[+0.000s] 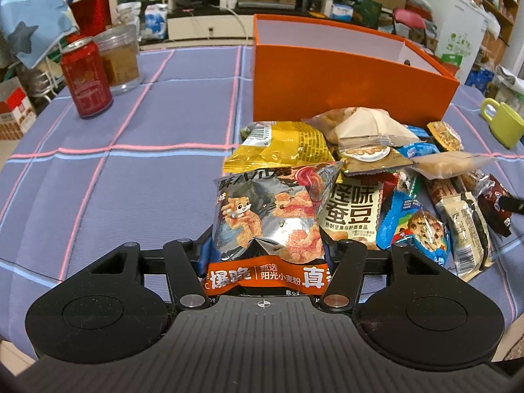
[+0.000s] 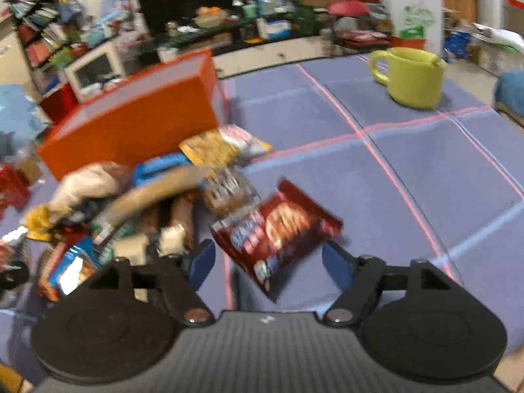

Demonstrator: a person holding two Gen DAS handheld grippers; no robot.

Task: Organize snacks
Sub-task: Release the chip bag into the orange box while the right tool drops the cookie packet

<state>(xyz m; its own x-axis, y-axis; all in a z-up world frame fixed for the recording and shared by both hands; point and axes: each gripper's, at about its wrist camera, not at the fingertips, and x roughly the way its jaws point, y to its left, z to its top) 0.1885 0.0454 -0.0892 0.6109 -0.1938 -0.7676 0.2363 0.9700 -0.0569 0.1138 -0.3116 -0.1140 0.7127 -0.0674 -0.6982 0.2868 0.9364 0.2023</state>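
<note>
My left gripper (image 1: 264,255) is shut on a silver snack bag with an orange band (image 1: 267,216), held upright at the near edge of the snack pile (image 1: 376,163). An orange box (image 1: 344,82) with a white inside stands open behind the pile. My right gripper (image 2: 268,262) is open, its blue pads on either side of a dark red cookie packet (image 2: 278,232) that lies tilted on the cloth at the pile's right edge. The pile (image 2: 157,196) and the orange box (image 2: 131,121) show blurred in the right wrist view.
A red can (image 1: 85,78) and a clear jar (image 1: 119,59) stand at the far left of the blue checked tablecloth (image 1: 131,170). A yellow-green mug (image 2: 412,77) stands at the far right. Cluttered shelves and furniture lie beyond the table.
</note>
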